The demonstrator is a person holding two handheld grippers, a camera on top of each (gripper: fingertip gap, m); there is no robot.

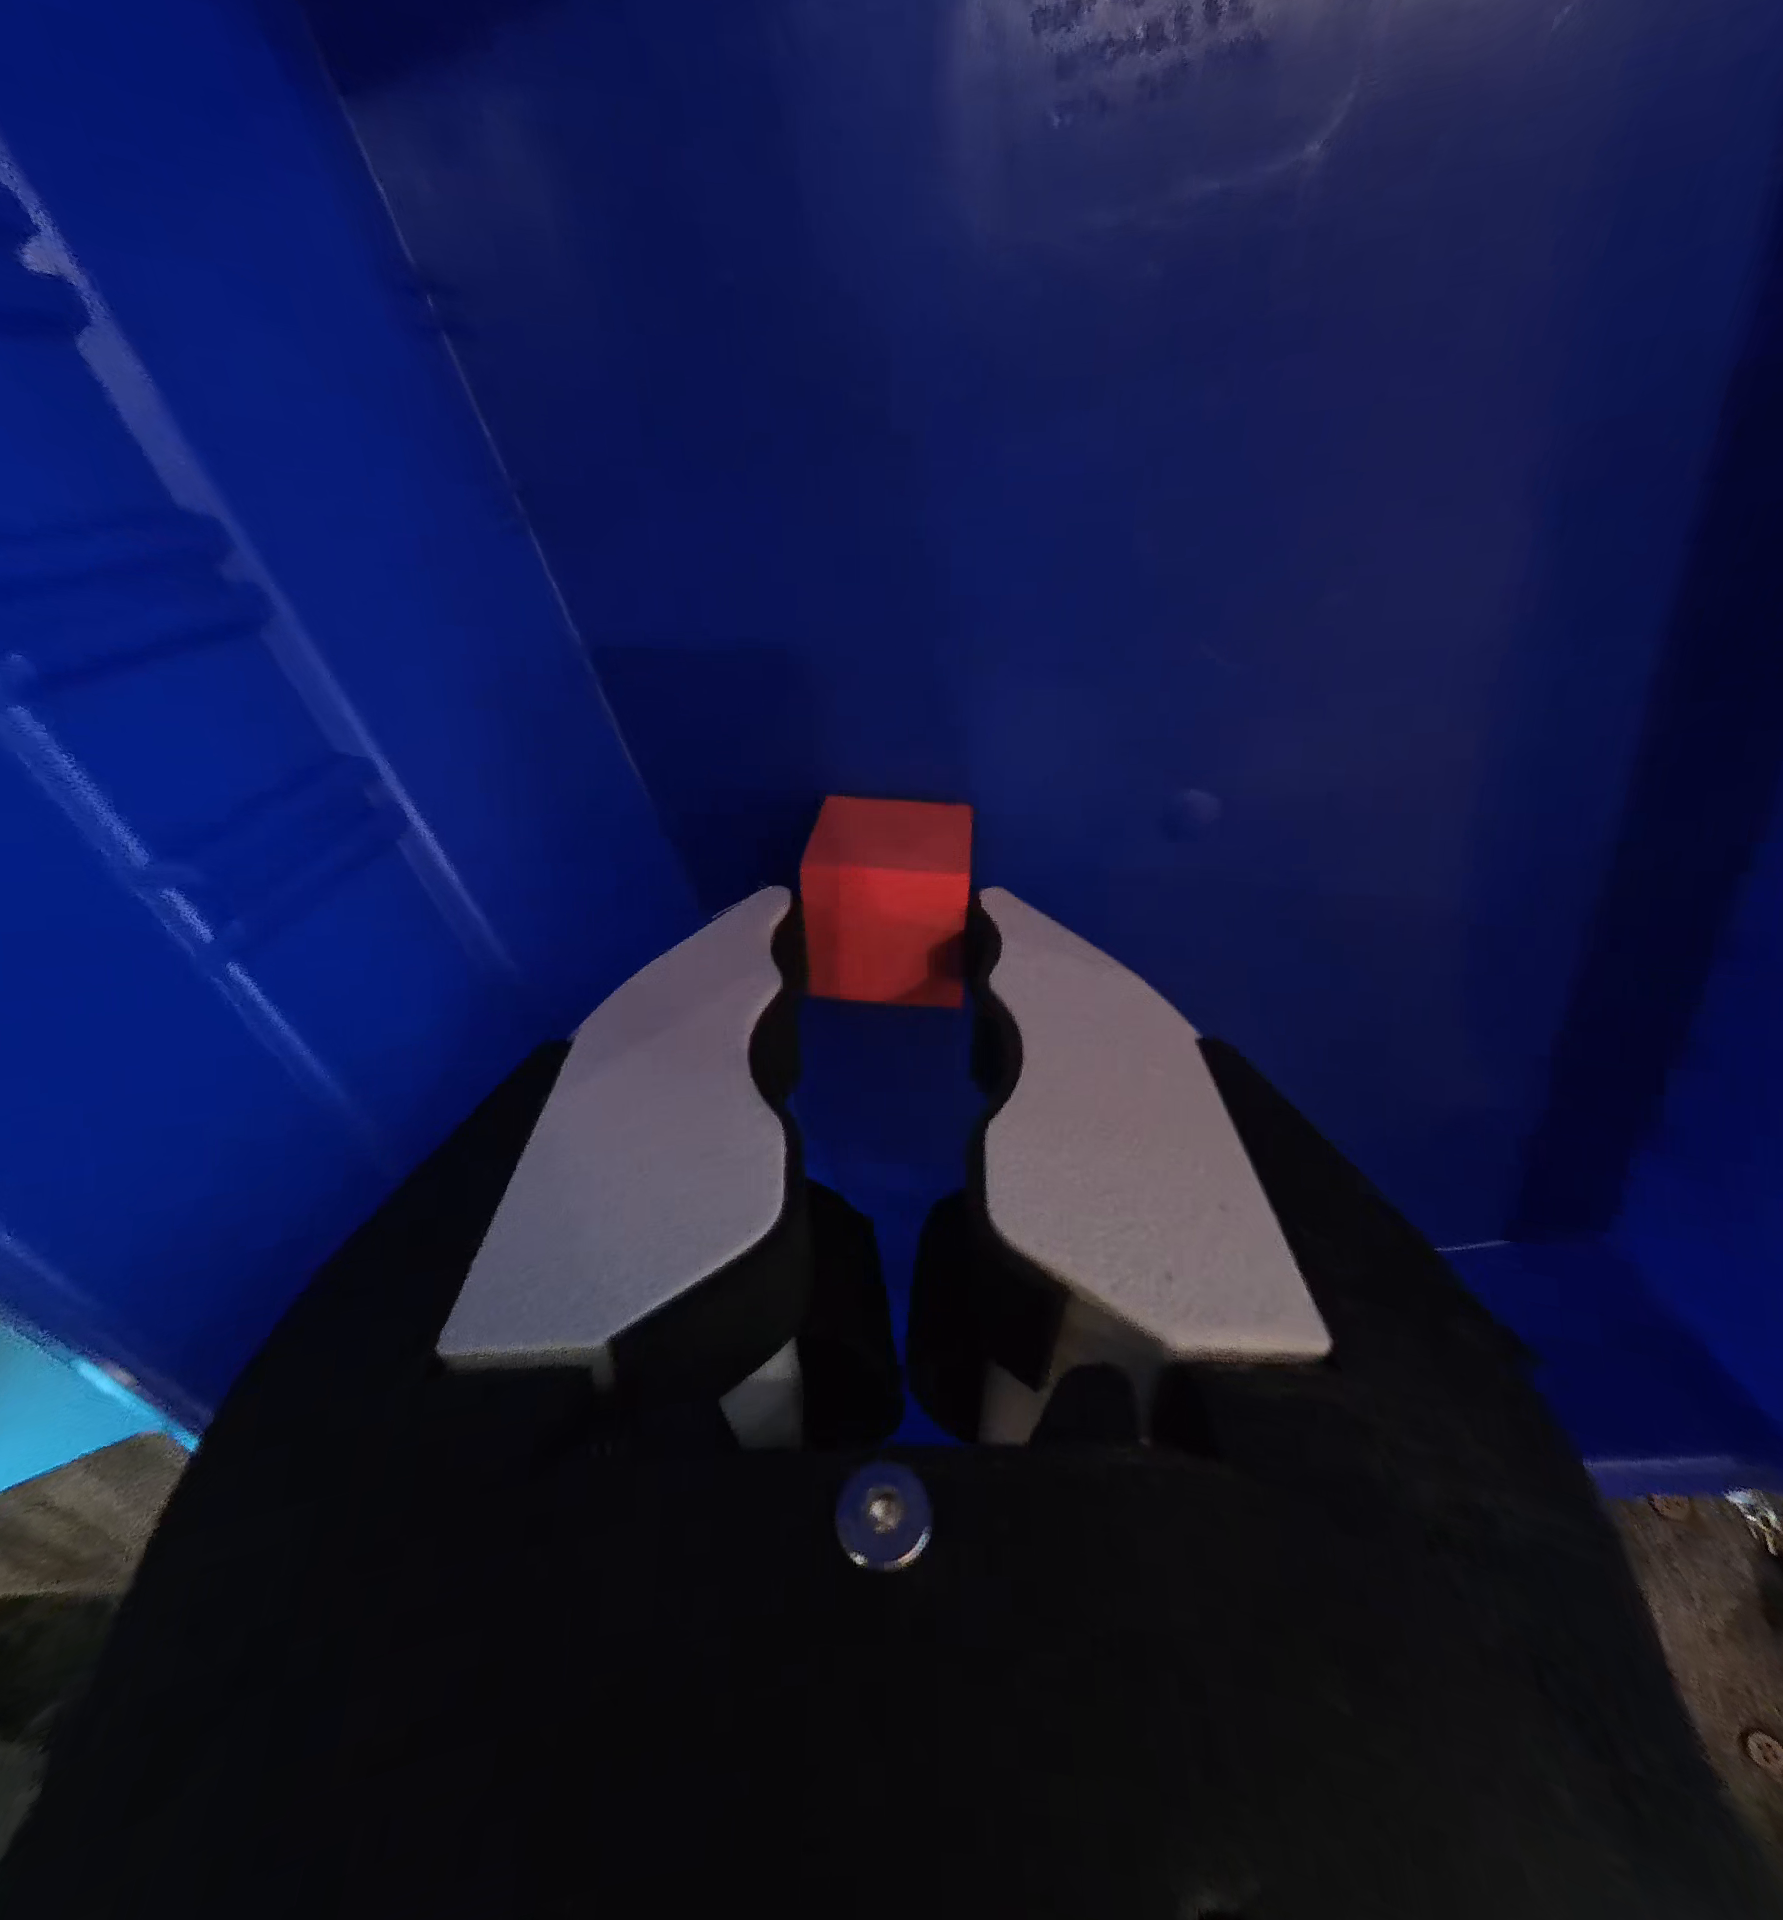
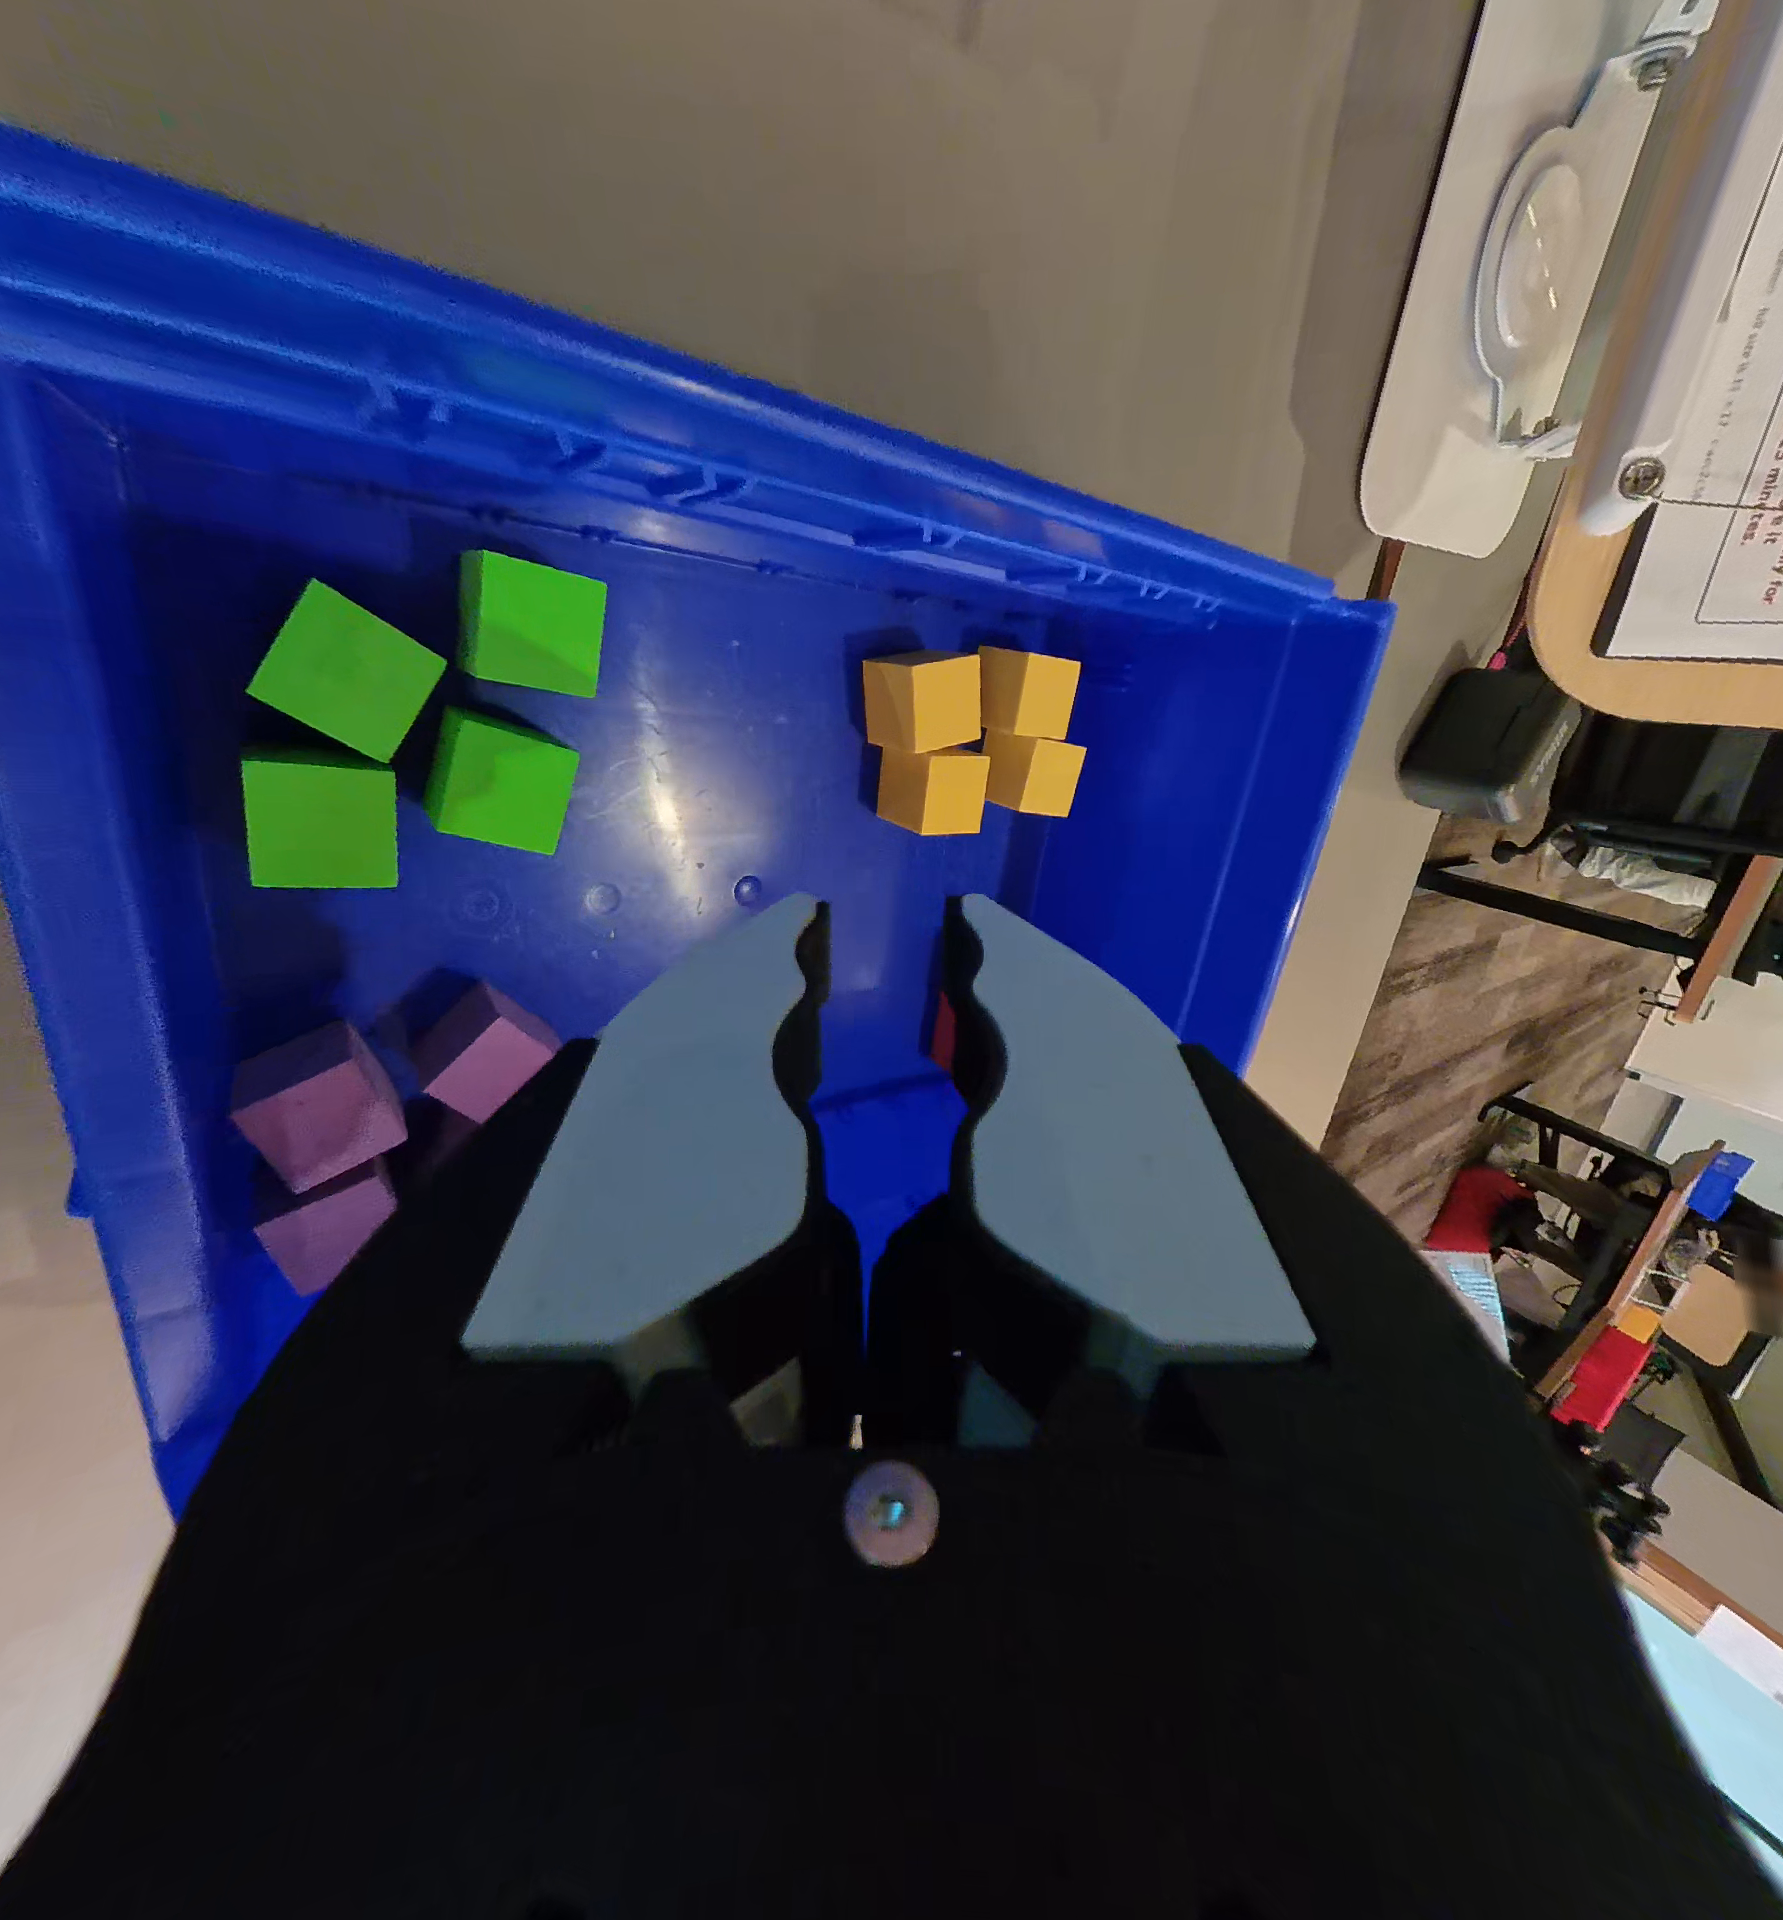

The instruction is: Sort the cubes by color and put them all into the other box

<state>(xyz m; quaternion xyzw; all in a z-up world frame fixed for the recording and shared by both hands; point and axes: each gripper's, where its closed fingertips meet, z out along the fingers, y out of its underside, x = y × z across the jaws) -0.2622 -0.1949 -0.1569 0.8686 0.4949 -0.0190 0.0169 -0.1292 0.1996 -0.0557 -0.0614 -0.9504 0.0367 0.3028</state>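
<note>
In the left wrist view my left gripper (image 1: 885, 920) is deep inside a blue bin (image 1: 1282, 520), close to its wall. Its grey fingertips are closed on the sides of a small red cube (image 1: 887, 904), which sticks out past the tips. In the right wrist view my right gripper (image 2: 885, 920) hovers over the same kind of blue bin (image 2: 658, 426), with its jaws slightly apart and nothing between them. A sliver of something red (image 2: 944, 1034) shows just behind its right finger. Nearest ahead are yellow cubes (image 2: 970, 738).
On the bin floor lie several green cubes (image 2: 409, 717) at the far left and purple cubes (image 2: 347, 1122) at the near left. The bin sits on a pale tabletop (image 2: 866, 208). A clipboard with paper (image 2: 1739, 416) and desks with clutter stand to the right.
</note>
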